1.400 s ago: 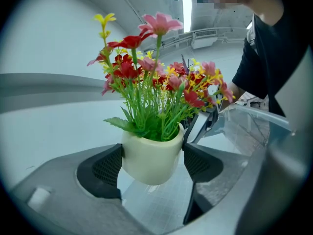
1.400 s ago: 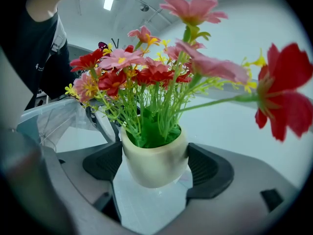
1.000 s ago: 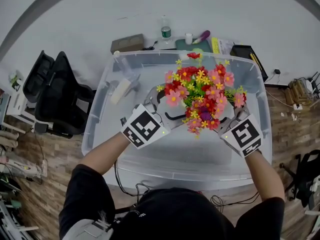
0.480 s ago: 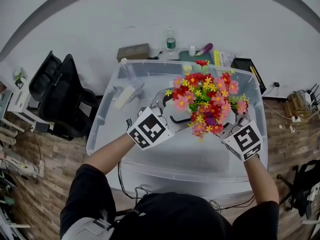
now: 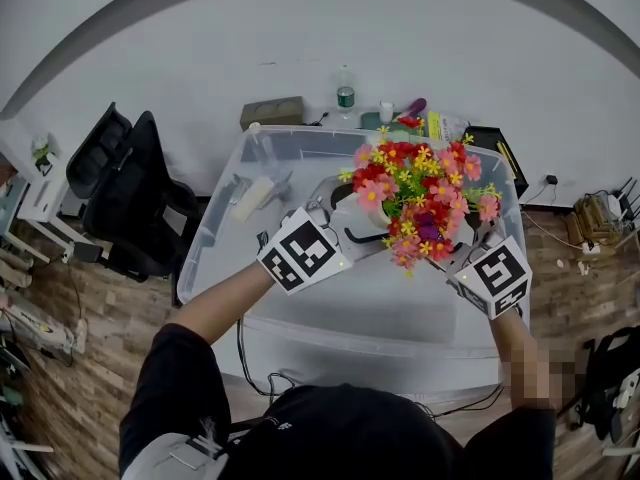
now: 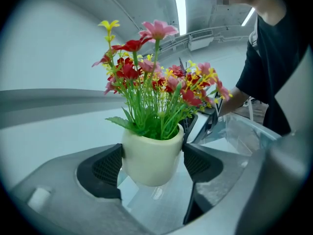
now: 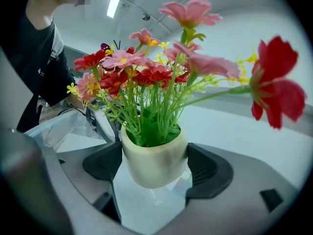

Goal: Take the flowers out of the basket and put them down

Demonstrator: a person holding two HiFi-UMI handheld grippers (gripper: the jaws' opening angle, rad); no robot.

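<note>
A bunch of red, pink and yellow artificial flowers (image 5: 418, 196) stands in a small cream pot (image 6: 150, 155). The pot hangs above the floor of a large clear plastic bin (image 5: 205, 238). My left gripper (image 5: 343, 218) is shut on the pot from the left, its pads pressed against both sides (image 6: 152, 161). My right gripper (image 5: 468, 240) is shut on the same pot (image 7: 154, 158) from the right, with the pot wedged between its pads (image 7: 154, 164). In the head view the blooms hide the pot.
A white object (image 5: 250, 196) lies in the bin's far left corner. Behind the bin stand a tissue box (image 5: 272, 111), a water bottle (image 5: 345, 93) and a black tray (image 5: 495, 133). A black chair (image 5: 130, 198) stands at the left.
Both grippers have carried the potted flowers slightly up and toward the bin's far right side. Both grips stay unchanged.
</note>
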